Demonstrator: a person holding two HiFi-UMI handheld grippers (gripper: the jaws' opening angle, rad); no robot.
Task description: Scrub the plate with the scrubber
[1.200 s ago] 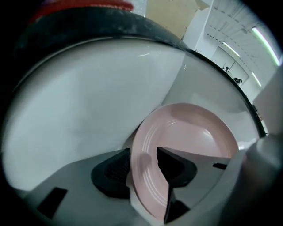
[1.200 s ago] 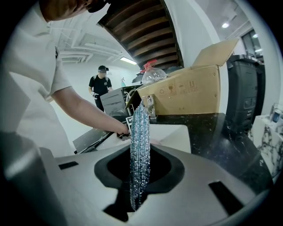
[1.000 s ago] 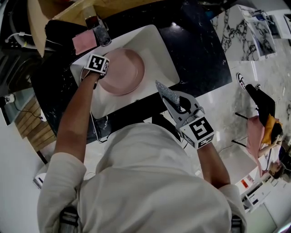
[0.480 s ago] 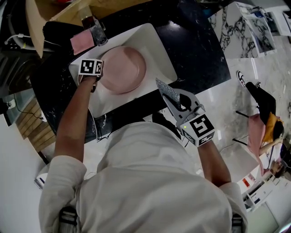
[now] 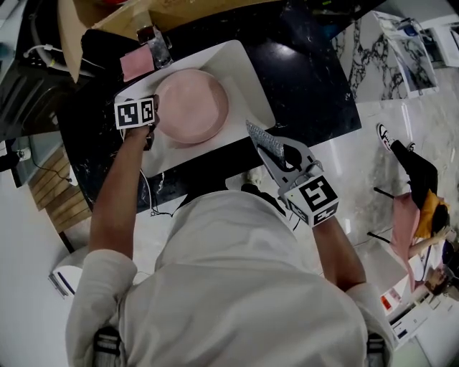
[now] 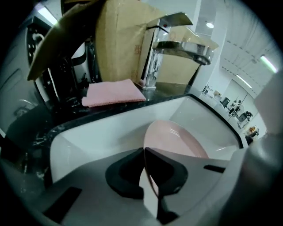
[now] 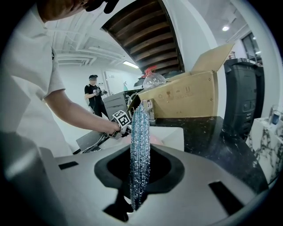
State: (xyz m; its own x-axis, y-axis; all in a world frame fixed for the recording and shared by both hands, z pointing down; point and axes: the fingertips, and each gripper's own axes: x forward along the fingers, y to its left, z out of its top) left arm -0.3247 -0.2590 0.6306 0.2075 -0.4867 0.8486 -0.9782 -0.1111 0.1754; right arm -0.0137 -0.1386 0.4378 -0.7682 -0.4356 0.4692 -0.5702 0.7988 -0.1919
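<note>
A pink plate [image 5: 190, 106] lies tilted in the white sink [image 5: 244, 64]. My left gripper [image 5: 152, 118] is at the plate's left rim. In the left gripper view its jaws are shut [image 6: 143, 152] with the plate's [image 6: 177, 137] thin edge pinched between the pads. My right gripper [image 5: 271, 156] hovers over the sink's near right corner, shut on a flat, glittery silver-blue scrubber [image 5: 262, 145]. In the right gripper view the scrubber [image 7: 140, 132] stands on edge between the jaws [image 7: 140, 154], apart from the plate.
A chrome faucet [image 5: 154, 46] and a folded pink cloth [image 5: 135, 64] sit at the sink's far left. Cardboard boxes [image 5: 165, 11] stand behind them. Black counter [image 5: 308, 79] surrounds the sink. A person stands in the background [image 7: 93, 95].
My left gripper slid from over the plate out to its left rim and its jaws closed on the edge. The right gripper with the scrubber barely moved.
</note>
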